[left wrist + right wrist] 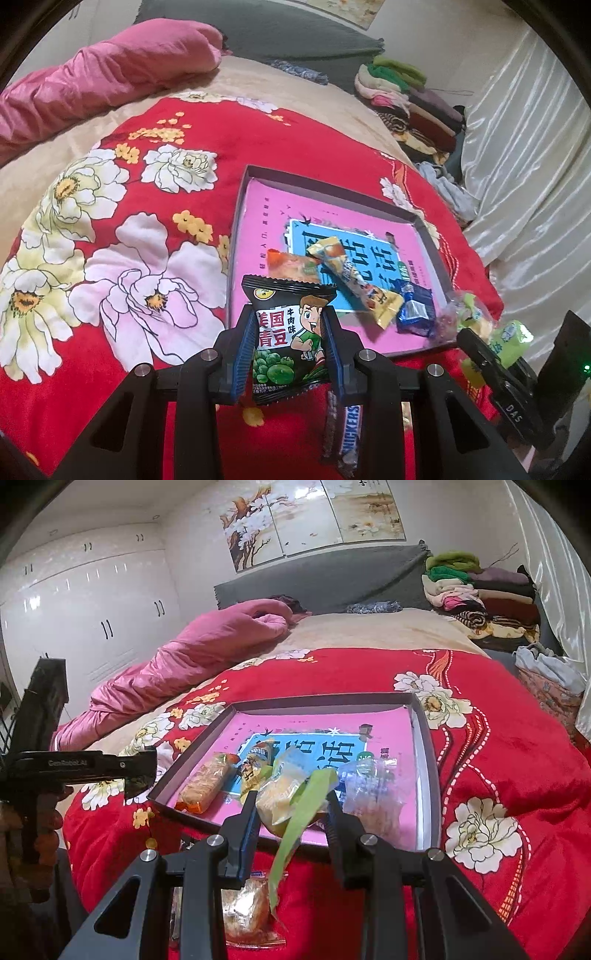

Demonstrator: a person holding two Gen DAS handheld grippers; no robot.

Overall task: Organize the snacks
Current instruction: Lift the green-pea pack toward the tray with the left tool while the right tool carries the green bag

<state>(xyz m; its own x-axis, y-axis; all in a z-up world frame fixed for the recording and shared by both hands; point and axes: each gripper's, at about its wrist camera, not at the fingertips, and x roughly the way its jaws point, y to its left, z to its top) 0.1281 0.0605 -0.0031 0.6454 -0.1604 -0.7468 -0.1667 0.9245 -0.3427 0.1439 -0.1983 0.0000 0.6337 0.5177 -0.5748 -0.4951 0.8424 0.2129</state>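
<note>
A red floral blanket [110,258] covers the bed, and on it lies a shallow dark-walled box [424,731] with a pink printed floor. Inside the box, toward its 6 o'clock edge, sit an orange snack pack [201,786], a long yellow bar [354,280] lying across the blue panel, a blue wrapped biscuit [413,310] and a clear crinkled packet [373,797].

The left claw [291,332] is narrowed onto a black green-pea packet [288,332], printed with a cartoon boy and green peas, held upright just short of the box's near wall. The right claw [291,808] is clamped on a green-and-yellow wrapped snack [295,805], its green flap hanging down, over the box's 6 o'clock rim.

Only the left wrist view shows a Snickers bar [347,432] on the blanket at 6 o'clock; only the right wrist view shows a clear pastry packet [247,904] there, and white wardrobes [92,602] at 10 o'clock.
</note>
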